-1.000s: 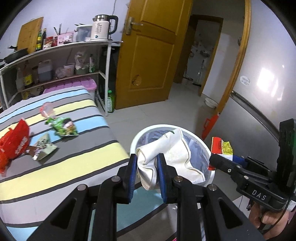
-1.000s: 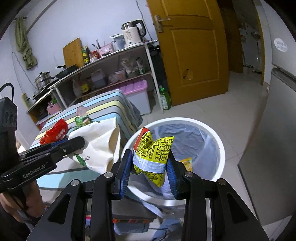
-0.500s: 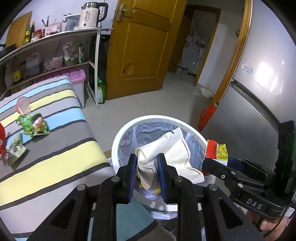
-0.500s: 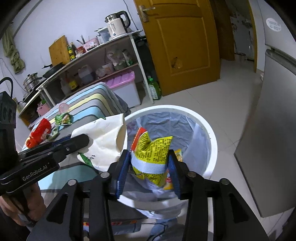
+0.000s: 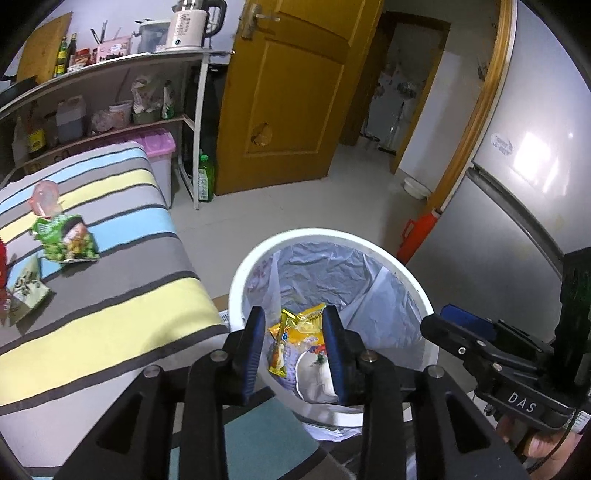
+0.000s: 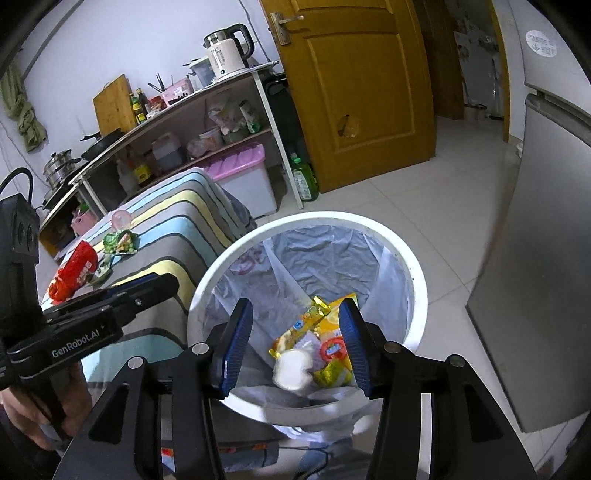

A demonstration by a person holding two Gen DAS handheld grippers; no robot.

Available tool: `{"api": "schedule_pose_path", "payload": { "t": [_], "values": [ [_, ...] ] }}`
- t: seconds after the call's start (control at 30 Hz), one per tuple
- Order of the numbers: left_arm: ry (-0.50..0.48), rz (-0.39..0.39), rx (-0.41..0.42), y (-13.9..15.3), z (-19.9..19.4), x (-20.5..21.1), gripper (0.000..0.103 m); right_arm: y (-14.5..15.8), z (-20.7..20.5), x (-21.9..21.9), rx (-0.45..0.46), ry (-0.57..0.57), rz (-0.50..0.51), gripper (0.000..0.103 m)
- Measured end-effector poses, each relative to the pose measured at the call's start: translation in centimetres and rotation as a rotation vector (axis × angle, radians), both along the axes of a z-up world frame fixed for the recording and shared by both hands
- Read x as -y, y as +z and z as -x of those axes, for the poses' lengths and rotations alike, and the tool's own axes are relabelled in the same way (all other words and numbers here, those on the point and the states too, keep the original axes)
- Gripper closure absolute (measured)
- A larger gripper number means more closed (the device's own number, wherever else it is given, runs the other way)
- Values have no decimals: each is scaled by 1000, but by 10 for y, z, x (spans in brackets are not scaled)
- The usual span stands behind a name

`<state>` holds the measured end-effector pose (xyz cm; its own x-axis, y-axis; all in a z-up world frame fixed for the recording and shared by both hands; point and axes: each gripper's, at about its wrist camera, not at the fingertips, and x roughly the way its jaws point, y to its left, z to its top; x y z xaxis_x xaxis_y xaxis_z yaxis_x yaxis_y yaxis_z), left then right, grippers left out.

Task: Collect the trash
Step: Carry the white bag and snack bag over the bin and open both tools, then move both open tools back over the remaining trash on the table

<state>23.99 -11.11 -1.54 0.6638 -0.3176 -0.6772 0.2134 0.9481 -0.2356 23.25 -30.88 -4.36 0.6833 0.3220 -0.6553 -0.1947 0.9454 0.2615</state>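
Observation:
A white bin (image 5: pixel 317 234) with a clear liner stands on the floor beside the striped table (image 5: pixel 110 325). My left gripper (image 5: pixel 293 332) hangs over its near rim, jaws opening, nothing between them. Below lie a yellow wrapper (image 5: pixel 295 325) and a white wrapper (image 5: pixel 314 373). My right gripper (image 6: pixel 295 314) is open above the bin (image 6: pixel 332 218), and the yellow packet (image 6: pixel 332 321) and a white piece (image 6: pixel 291 369) rest inside. On the table remain a green snack bag (image 5: pixel 64 240), a red bag (image 6: pixel 74 273) and a small green-white packet (image 5: pixel 26 291).
A shelf rack (image 5: pixel 192 122) with a kettle (image 5: pixel 188 22) and bottles stands behind the table. A yellow door (image 5: pixel 288 92), a green bottle (image 5: pixel 205 177), a red object (image 5: pixel 417 236) and a grey fridge (image 5: pixel 517 221) surround the bin.
Both grippers opened over the bin. The white wrapper left the left jaws and the yellow packet left the right jaws; both now lie inside the bin.

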Motion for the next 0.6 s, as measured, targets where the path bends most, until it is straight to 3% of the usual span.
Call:
{"api": "schedule_pose_path", "payload": {
  "t": [0.6],
  "values": [
    [87, 10, 103, 32, 63, -59, 69, 42, 41, -47, 104, 105, 7, 53]
  ]
}}
